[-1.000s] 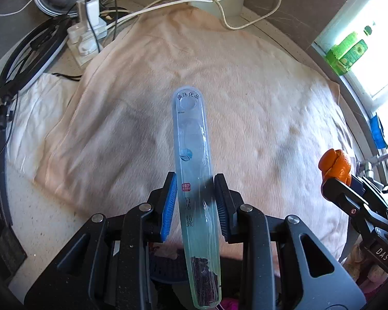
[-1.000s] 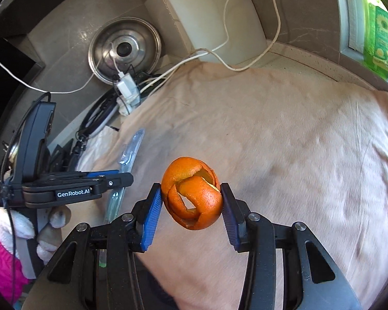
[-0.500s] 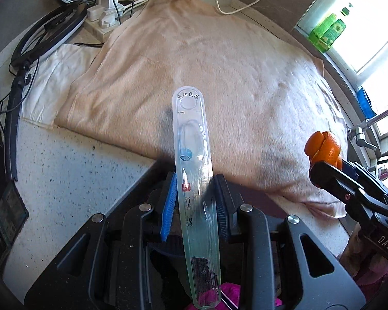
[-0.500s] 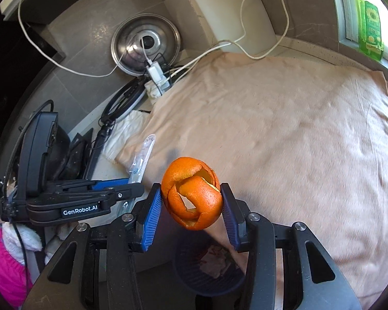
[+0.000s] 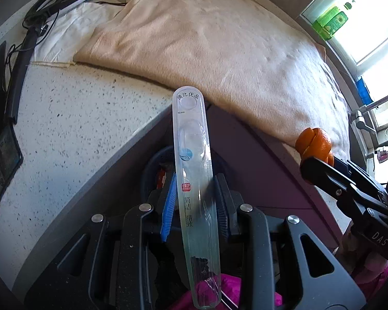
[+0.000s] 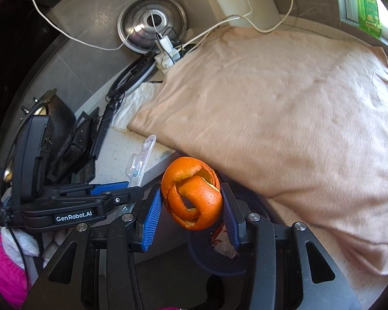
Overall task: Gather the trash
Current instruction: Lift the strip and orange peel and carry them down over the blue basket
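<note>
Carrying two pieces of trash off the front edge of the bench (image 5: 72, 118), toward a dark bin (image 6: 214, 258) below that edge. Left tongs (image 5: 194, 201) clenched on a clear plastic toothbrush package (image 5: 194, 170), its long body sticking out forward over the bin's rim. Right tongs (image 6: 191, 206) clamped on a curled orange peel (image 6: 192, 196), hanging just above the bin, where some white and red scraps already lie. Beige cloth (image 6: 284, 108) on the bench bare of trash as far as visible. Left to do, by the look of it: lowering slightly, letting both pieces go into the bin.
</note>
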{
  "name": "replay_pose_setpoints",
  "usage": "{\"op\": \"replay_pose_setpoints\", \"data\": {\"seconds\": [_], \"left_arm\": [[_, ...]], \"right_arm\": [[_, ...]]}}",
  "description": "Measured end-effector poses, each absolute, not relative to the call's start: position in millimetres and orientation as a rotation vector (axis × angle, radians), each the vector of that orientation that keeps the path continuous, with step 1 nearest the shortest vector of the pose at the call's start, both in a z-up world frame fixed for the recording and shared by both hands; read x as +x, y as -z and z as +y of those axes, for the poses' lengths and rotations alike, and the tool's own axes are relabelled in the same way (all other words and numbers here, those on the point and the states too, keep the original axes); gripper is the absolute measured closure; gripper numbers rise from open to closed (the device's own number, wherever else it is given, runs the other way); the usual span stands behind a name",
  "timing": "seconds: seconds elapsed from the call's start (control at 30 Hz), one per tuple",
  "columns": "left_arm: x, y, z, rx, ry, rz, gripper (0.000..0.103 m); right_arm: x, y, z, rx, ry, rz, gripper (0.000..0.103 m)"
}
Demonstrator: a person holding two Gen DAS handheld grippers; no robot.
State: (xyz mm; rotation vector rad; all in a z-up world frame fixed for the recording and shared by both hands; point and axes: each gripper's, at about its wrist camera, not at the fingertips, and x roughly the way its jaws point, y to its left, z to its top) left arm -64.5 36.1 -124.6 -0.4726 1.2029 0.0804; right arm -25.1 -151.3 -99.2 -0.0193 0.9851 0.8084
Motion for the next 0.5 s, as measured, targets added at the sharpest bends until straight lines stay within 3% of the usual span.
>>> {"op": "replay_pose_setpoints", "data": {"seconds": [0.5], "left_arm": [[-105,175,22,-0.470,-0.058,1.297,0.074]], "right_arm": [[-61,146,-152,-0.067,-0.759,1.060,0.060]]}}
